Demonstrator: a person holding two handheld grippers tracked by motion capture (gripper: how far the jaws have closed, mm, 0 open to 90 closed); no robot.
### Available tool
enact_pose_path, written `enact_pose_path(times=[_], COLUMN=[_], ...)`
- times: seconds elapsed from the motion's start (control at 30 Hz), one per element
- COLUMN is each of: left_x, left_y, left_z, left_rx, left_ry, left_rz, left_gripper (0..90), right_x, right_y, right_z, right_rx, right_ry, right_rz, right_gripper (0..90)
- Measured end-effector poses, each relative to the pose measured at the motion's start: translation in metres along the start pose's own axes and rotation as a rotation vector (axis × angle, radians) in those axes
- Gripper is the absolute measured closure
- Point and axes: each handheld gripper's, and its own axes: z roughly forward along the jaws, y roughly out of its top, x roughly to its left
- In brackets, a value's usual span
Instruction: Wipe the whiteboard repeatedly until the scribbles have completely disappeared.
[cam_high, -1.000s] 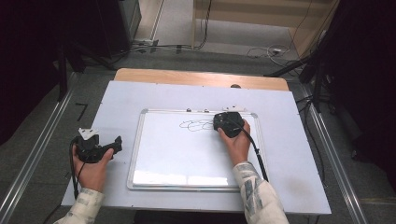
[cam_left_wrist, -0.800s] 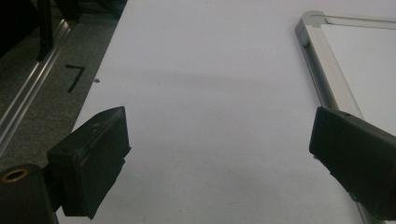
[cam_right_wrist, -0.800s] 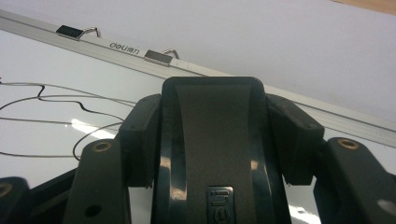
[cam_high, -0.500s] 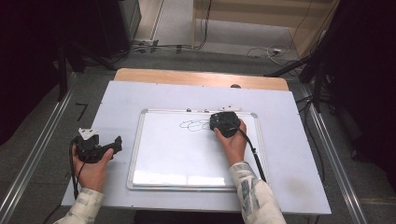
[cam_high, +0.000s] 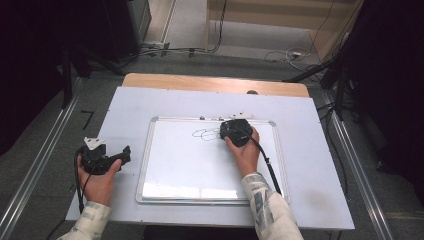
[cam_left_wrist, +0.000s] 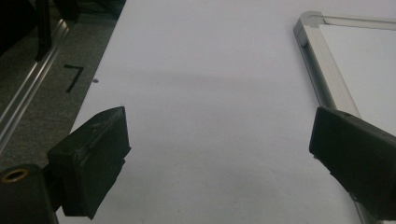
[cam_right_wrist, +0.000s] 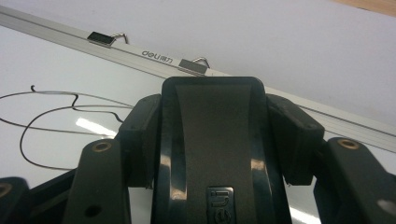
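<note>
The right gripper (cam_high: 234, 131), clamped on a whiteboard eraser (cam_right_wrist: 212, 154), sits just right of the untouched marker scribble (cam_high: 204, 134) on the whiteboard (cam_high: 200, 175) (left gripper (cam_left_wrist: 219, 158) gaping, idle), wiping apparently barely begun.

A grey floor (cam_high: 240, 47) with trailing cables (cam_high: 280, 54) is seen at upper centre; dark equipment (cam_high: 125, 20) is seen at upper left.
</note>
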Motion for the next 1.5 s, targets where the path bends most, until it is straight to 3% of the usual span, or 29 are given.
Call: enact_pose_path(times=[1.5], left_x=[0.000], left_y=[0.000], left_z=[-0.001], left_rx=[-0.007], left_ry=[-0.009], left_rz=[-0.004], left_gripper=[5.2], right_x=[0.049], right_y=[0.015], right_z=[0.014], right_rx=[0.005], right_ry=[0.055], right_rz=[-0.055], right_gripper=[39.1])
